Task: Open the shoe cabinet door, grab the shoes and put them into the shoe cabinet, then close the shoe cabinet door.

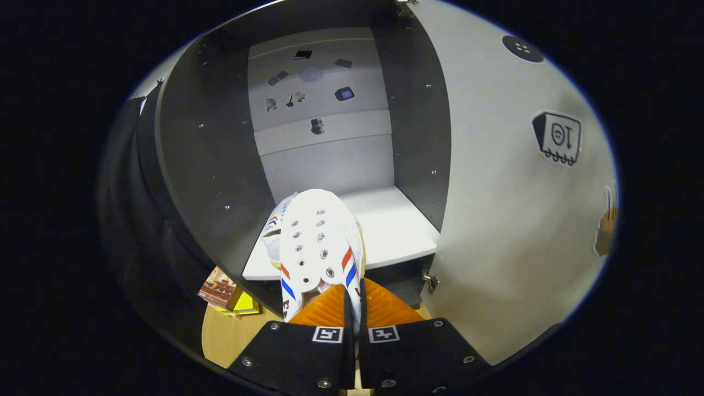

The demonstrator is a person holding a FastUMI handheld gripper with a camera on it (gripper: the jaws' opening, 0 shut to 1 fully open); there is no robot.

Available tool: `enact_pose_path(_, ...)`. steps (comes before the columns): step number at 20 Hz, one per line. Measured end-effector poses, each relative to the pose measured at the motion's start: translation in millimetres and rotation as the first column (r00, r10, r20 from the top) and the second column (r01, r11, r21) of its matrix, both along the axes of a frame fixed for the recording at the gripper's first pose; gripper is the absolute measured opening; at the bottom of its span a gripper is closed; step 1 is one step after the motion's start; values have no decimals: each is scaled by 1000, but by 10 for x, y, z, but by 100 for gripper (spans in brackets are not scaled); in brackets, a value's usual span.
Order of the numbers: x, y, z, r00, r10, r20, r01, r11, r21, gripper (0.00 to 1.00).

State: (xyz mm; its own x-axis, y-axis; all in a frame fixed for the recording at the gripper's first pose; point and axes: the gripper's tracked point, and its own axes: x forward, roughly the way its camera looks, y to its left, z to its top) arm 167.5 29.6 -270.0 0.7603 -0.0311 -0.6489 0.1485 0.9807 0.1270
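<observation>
A white shoe [318,236] with red and blue stripes and lace eyelets sticks forward from between my fingers, its toe over the front edge of the cabinet's white shelf [396,231]. My gripper [355,300] is shut on the shoe's rear part, both pads pressed against a thin edge of it. A second white shoe [274,231] lies on the shelf just left of the held one, mostly hidden behind it. The shoe cabinet [324,143] stands open ahead, dark inside walls and pale back panel with small stickers. Its door [511,192] is swung open to the right.
A wooden floor or table surface [225,335] lies below the cabinet at the left, with a brown and yellow box [225,294] on it. The open door's hinge [430,281] sits close to the right of my fingers. The cabinet's left wall [203,165] stands close by.
</observation>
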Motion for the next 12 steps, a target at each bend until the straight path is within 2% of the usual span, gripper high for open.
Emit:
enact_pose_path(7,1109,-62,-238,997,-25,-70,23,999,-23,3)
enact_pose_path(12,1458,14,-548,987,-11,-159,12,1000,2,3)
